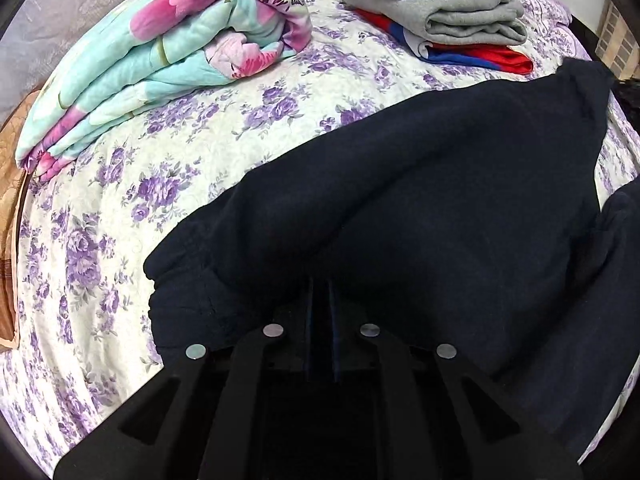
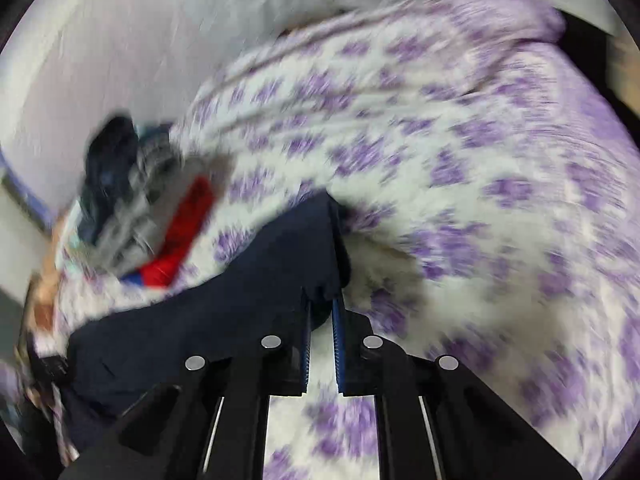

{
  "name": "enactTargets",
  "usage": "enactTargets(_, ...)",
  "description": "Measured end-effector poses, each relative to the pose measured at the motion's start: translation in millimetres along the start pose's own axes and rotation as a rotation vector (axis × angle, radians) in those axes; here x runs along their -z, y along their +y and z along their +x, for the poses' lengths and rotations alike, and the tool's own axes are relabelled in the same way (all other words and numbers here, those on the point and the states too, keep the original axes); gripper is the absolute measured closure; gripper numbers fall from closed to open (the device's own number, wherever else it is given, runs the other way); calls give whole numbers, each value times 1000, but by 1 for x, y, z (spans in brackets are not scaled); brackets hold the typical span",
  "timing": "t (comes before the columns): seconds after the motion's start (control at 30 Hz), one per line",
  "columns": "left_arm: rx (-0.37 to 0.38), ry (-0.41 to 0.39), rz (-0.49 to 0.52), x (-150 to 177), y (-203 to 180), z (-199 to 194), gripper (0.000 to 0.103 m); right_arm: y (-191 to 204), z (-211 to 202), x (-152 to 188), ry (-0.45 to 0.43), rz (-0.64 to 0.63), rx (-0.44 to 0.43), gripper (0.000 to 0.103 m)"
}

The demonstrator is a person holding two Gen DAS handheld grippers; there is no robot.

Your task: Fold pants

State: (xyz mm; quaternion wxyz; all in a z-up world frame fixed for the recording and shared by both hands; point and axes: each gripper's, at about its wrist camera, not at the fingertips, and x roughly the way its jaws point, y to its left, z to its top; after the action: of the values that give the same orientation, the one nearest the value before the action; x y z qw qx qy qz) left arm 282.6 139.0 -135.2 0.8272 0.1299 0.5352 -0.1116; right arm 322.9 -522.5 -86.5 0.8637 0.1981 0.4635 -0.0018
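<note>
Pants, dark navy, lie across the floral bedsheet, running from 7 o'clock to 2 o'clock in the left wrist view. Left gripper is closed on the pants fabric. Right gripper is clamped on a pants edge; that view is blurred. Folded clothes sit at 1 o'clock, rolled quilt at 10 o'clock.

No text, label, brand, number or sign can be read in either view; the right wrist view is also too blurred for any lettering to be made out.
</note>
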Motion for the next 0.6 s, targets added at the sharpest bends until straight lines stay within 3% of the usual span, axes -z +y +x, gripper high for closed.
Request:
enactTargets(0.1,-4,0,15,0,-1,1,95,-10,-4,25,99,42,88,94)
enactTargets(0.23,7,3,23,-1,-1,4,96,-40,51,60,247,114,182,92)
enactTargets(0.27,15,5,22,-2,1,5,96,-42,59,65,242,122,186,91)
enactTargets(0.3,18,8,22,-3,2,5,96,-38,57,64,205,107,198,87)
enactTargets(0.37,25,16,17,-4,3,3,96,-28,55,60,242,76,275,73)
enactTargets(0.4,17,19,22,-5,3,0,95,-21,49,58,253,62,330,52)
enactTargets(0.43,5,15,34,-5,3,-5,93,-8,37,56,242,30,373,50)
enactTargets(0.47,-8,-15,57,-5,4,-18,87,7,23,54,214,-8,390,50)
enactTargets(0.53,-29,-86,79,-7,13,-45,60,43,-13,56,129,-86,372,40)
enactTargets(0.57,-50,-116,85,-9,19,-54,35,60,-30,61,87,-114,338,35)
enactTargets(0.6,-72,-158,95,-12,27,-67,24,85,-50,70,30,-150,273,28)
